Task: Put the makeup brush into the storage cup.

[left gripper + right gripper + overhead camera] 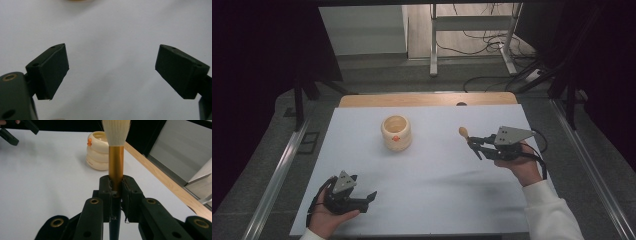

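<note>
Nearest the lens in the right gripper view, the right tongs (116, 192) are clamped together on a make-up brush with a gold metal ferrule, a dark handle and a pale bristle head (116, 160). The pads press the lower part of the ferrule from both sides; the dark handle runs down between the links toward the lens, and the bristles rise past the top edge of that view.

In the high view the brush (463, 132) juts out at about 10 o'clock from the right tongs (473, 142) and is held clear of the white-covered tabletop (437, 190). The right hand (517, 162), in a white sleeve, holds its gripper at roughly 3 o'clock on the white cover.

A cream-coloured, ribbed round pot with an open mouth and a small orange mark on its side (396, 133) stands upright at about 12 o'clock on the cover, well apart from the brush and at 9 o'clock from it. In the right gripper view it (98, 155) stands just beyond the ferrule, on its left.

The left tongs (368, 199) rest at about 7 o'clock, in the left hand (328, 216), well apart from the pot. In the left gripper view their pads (48, 71) stand wide apart with bare white cover between them.

The bare wooden far edge (427, 99) of the tabletop shows at 12 o'clock.
</note>
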`<state>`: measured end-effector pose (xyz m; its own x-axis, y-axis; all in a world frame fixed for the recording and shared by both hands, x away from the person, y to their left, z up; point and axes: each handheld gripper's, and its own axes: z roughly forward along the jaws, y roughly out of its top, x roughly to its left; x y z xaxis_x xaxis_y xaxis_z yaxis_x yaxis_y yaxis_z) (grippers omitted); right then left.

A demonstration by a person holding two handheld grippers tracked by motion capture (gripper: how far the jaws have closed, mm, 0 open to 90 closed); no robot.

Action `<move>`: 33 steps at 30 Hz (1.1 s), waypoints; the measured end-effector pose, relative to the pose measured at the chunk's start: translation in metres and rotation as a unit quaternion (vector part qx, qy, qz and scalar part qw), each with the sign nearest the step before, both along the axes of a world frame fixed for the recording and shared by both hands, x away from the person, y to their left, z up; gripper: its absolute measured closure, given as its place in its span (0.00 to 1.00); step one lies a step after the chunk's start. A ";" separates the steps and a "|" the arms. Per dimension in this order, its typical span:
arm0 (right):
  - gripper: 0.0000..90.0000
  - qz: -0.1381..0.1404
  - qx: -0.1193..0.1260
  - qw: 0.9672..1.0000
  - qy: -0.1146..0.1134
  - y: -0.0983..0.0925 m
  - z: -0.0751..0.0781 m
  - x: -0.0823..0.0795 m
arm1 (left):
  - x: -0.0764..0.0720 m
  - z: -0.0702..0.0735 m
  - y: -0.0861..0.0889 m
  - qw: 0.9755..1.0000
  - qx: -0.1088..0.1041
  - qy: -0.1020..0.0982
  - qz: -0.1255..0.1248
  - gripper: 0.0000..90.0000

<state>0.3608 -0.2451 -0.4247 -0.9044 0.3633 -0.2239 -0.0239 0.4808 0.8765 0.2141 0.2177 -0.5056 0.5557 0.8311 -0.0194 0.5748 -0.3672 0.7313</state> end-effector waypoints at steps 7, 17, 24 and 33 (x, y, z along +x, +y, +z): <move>0.88 0.005 0.010 1.000 0.003 0.007 -0.001 -0.003 | 0.000 0.000 0.000 1.000 0.000 0.000 0.000 0.13; 0.88 -0.010 0.037 0.999 0.017 0.008 -0.006 -0.006 | 0.001 0.000 -0.001 1.000 0.000 0.000 0.000 0.14; 0.88 -0.018 0.056 0.998 0.022 0.008 -0.006 -0.007 | 0.001 0.000 -0.002 1.000 0.000 -0.002 0.000 0.14; 0.88 -0.025 0.080 0.996 0.030 0.008 -0.007 -0.010 | -0.001 0.003 -0.003 1.000 -0.001 -0.007 0.000 0.14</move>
